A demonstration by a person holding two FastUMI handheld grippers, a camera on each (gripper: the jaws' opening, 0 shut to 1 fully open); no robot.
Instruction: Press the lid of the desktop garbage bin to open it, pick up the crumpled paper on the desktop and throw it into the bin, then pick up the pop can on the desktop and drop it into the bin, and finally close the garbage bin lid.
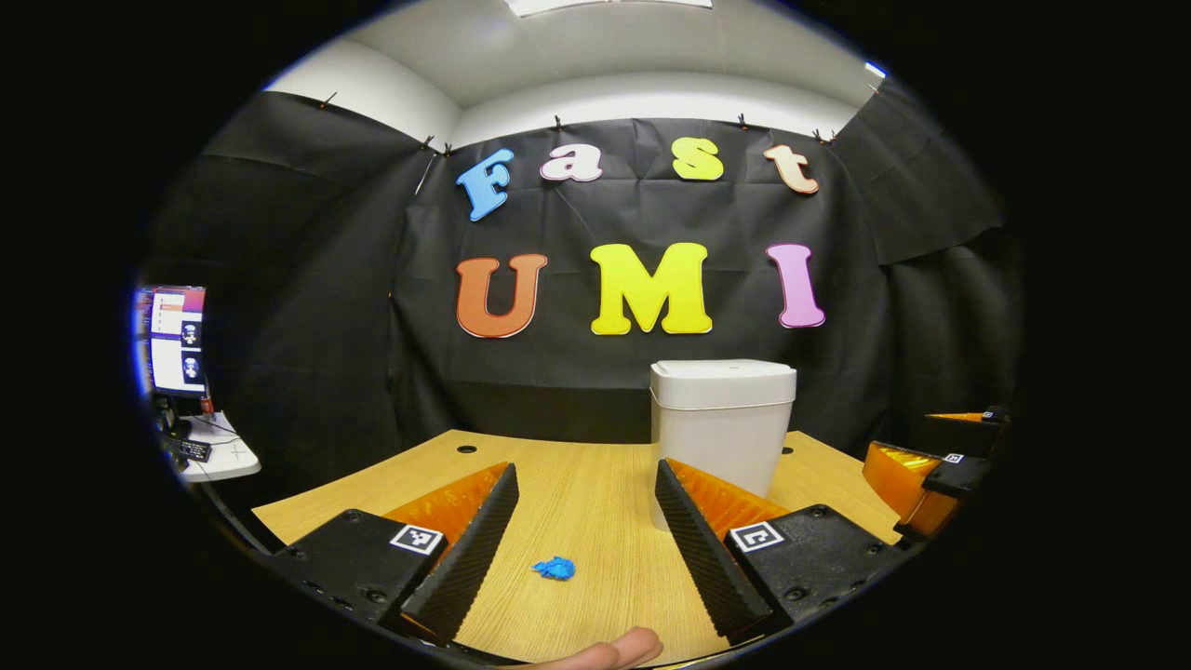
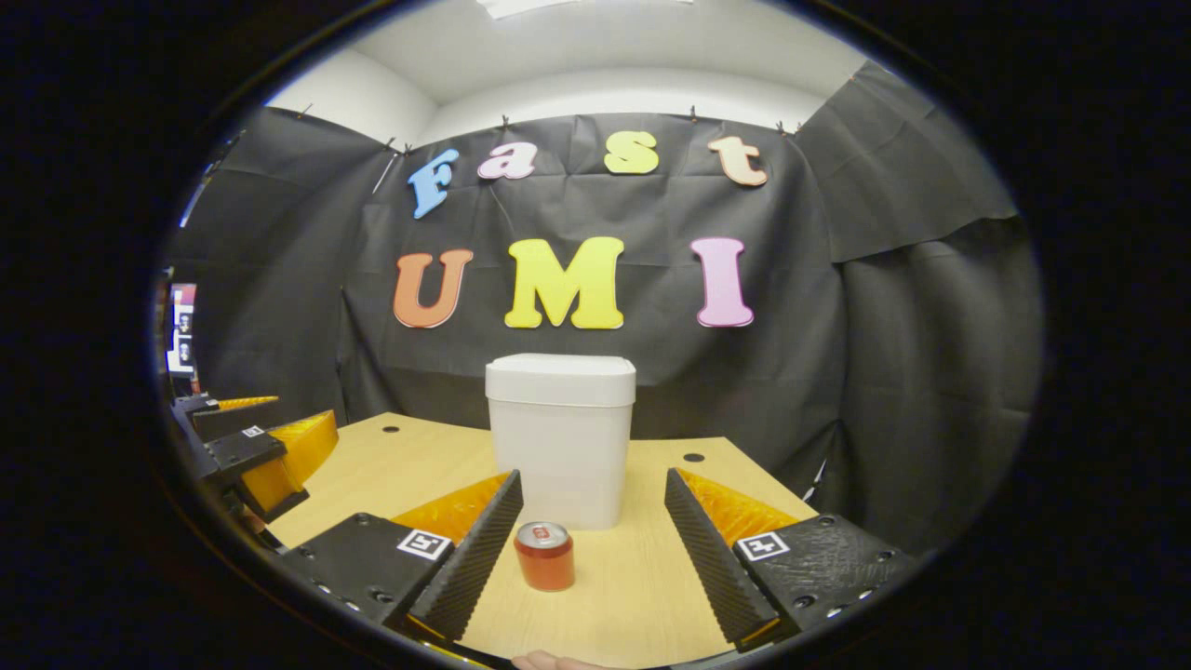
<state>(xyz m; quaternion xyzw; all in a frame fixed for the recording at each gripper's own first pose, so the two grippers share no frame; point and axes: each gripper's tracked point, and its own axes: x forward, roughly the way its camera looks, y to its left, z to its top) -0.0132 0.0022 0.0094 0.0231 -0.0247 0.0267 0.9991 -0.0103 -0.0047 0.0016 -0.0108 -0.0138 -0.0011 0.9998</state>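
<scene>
1. Lid's down on the garbage bin [image 2: 561,437], so the opening press comes first by my reading. The bin stands upright toward the back of the tabletop [image 2: 651,568], dead ahead of the right gripper [image 2: 592,540] and a little beyond its fingers.
2. Right gripper: fingers spread wide, holding nothing. The pop can [image 2: 544,556] stands upright between them, nearer the left finger, touching neither.
3. Left gripper [image 1: 584,530]: fingers spread too, empty. The crumpled paper [image 1: 555,568] (a small blue wad) lies on the tabletop in the gap between them, closer to the left finger.
4. From the left gripper view the bin sits ahead and off to the right, partly behind the right finger, so I'd call the right gripper better lined up for the lid press.
5. Room to move: bare wood all round the bin, and the far tabletop edge runs just behind it.
6. Watch the can. It stands directly in the right gripper's line to the bin, so a low approach could knock it over.
</scene>
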